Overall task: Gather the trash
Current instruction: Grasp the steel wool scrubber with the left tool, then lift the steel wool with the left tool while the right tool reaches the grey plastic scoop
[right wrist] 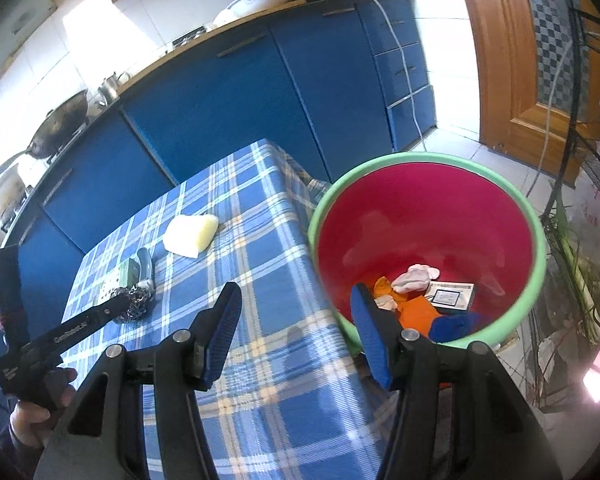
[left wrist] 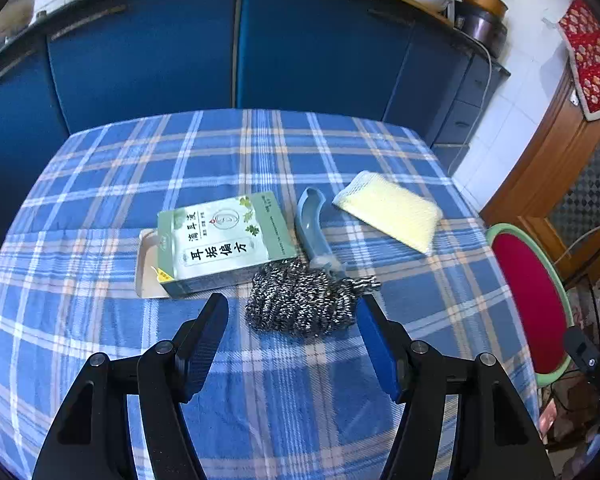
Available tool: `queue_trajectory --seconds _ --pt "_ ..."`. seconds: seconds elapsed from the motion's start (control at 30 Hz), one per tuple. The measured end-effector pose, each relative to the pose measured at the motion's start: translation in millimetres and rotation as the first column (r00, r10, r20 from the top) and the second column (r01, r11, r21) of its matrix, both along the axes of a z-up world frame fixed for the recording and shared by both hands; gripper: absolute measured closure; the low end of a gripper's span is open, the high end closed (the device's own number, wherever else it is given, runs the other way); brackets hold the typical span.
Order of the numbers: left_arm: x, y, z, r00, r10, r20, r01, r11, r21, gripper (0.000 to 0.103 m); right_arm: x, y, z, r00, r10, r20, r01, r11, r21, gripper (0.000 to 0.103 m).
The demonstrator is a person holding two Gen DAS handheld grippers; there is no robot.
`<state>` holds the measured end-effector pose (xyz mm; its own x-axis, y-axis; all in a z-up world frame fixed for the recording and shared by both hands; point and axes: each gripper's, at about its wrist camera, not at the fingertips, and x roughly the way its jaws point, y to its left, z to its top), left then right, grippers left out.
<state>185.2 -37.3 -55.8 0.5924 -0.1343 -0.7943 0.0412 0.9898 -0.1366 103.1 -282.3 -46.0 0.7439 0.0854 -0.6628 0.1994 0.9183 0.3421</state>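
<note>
A steel wool scrubber [left wrist: 300,300] with a blue handle [left wrist: 312,228] lies on the blue plaid tablecloth [left wrist: 260,152]. My left gripper [left wrist: 292,308] is open, its fingertips on either side of the scrubber's near part. A green medicine box [left wrist: 224,240] lies left of it, a yellow sponge [left wrist: 388,208] right. My right gripper [right wrist: 296,300] is open and empty over the table's edge beside the red bin [right wrist: 428,216] with a green rim. The bin holds a small box [right wrist: 450,296], crumpled tissue [right wrist: 414,276] and orange and blue scraps.
Blue kitchen cabinets [left wrist: 236,48] stand behind the table, with a wok [right wrist: 60,124] and bowls on the counter. The bin shows in the left wrist view [left wrist: 532,296] right of the table. A wooden door [right wrist: 512,60] and cables are at the right.
</note>
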Motion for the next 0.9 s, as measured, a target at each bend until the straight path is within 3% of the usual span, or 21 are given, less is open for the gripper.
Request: queue_trajectory --seconds 0.37,0.47,0.57,0.9 --pt "9 2 -17 0.999 -0.029 -0.022 0.028 0.998 -0.058 0.035 19 18 -7 0.998 0.052 -0.035 -0.053 0.998 -0.028 0.044" --pt "8 3 -17 0.999 -0.035 -0.011 0.034 0.997 -0.066 0.049 22 23 -7 0.997 0.065 -0.039 -0.066 0.997 -0.038 0.044" --pt "6 4 -17 0.999 -0.051 -0.013 0.05 0.995 -0.088 0.055 25 28 -9 0.996 0.077 -0.047 -0.079 0.996 -0.043 0.044" --pt "-17 32 -2 0.999 -0.04 0.023 0.042 0.992 -0.118 0.058 35 54 -8 0.991 0.124 -0.048 -0.126 0.991 -0.048 0.044"
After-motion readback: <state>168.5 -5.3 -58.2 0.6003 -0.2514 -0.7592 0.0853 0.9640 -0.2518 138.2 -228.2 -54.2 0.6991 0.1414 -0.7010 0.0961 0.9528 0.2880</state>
